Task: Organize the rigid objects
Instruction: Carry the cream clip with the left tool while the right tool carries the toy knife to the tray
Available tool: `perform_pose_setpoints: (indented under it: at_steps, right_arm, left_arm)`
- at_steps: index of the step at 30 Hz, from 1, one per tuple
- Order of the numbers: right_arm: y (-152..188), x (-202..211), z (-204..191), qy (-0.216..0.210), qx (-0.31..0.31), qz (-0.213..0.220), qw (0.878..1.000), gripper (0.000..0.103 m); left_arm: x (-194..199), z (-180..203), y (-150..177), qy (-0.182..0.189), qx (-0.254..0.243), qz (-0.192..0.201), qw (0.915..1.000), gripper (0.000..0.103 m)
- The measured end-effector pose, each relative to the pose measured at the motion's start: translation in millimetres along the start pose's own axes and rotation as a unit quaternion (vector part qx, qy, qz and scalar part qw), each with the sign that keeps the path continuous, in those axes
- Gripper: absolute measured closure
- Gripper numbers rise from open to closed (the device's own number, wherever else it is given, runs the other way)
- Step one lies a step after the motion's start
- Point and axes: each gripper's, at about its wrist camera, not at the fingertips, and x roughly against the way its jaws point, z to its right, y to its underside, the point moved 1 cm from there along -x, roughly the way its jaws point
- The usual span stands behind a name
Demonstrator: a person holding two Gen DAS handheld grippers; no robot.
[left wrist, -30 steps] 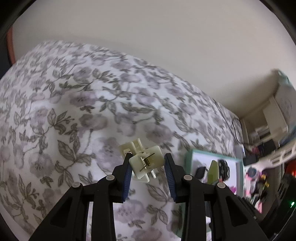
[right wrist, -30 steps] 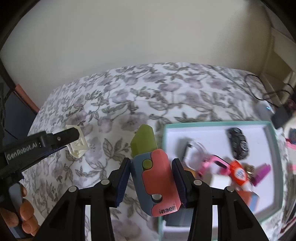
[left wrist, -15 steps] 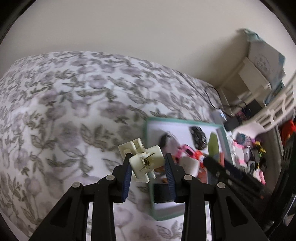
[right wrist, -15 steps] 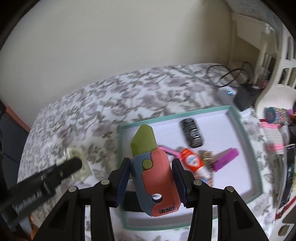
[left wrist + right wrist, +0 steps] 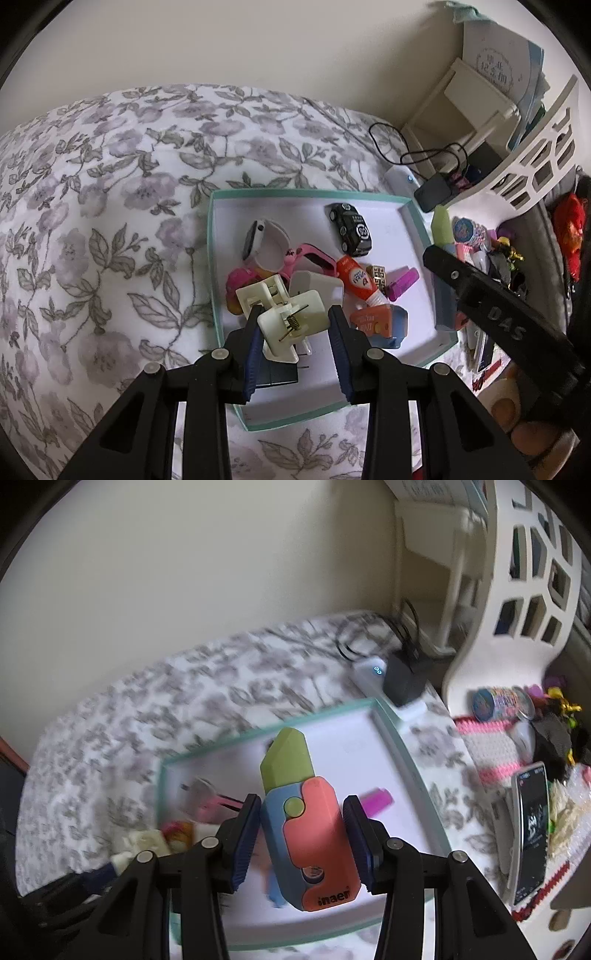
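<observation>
My left gripper (image 5: 293, 332) is shut on a cream plastic spring clip (image 5: 288, 317) and holds it above the near left part of a teal-rimmed white tray (image 5: 406, 201). My right gripper (image 5: 301, 838) is shut on a toy knife (image 5: 306, 827) with a coral and blue body and a green tip, held above the tray (image 5: 402, 753). In the left wrist view the right gripper's arm (image 5: 491, 314) crosses the tray's right edge. The tray holds a black toy car (image 5: 351, 229), a white watch (image 5: 258, 240), a pink band (image 5: 314, 254), a glue tube (image 5: 356, 278) and a purple piece (image 5: 402, 282).
The tray lies on a floral bedspread (image 5: 110, 221). At the right stand a white openwork basket (image 5: 535, 162), a charger with cable (image 5: 436, 188), a phone (image 5: 530, 827), a pink-and-white knitted piece (image 5: 491, 746) and small clutter (image 5: 498, 251).
Both grippers swung right with their loads, from over the bare bedspread to over the tray. The right gripper moved further toward the tray's right side.
</observation>
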Motion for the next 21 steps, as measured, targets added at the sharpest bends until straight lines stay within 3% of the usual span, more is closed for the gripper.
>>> perform_pose_setpoints:
  at_steps: [7, 21]
  right_arm:
    - [10.4, -29.0, 17.5, 0.008, -0.013, -0.049, 0.999, 0.054]
    - [24.4, -54.5, 20.6, 0.008, -0.010, -0.092, 0.996, 0.054]
  left_arm:
    - [-19.7, 8.7, 6.8, -0.003, -0.004, -0.028, 0.9996, 0.067]
    - [-33.9, 3.1, 11.9, -0.008, 0.008, -0.052, 0.9986, 0.067]
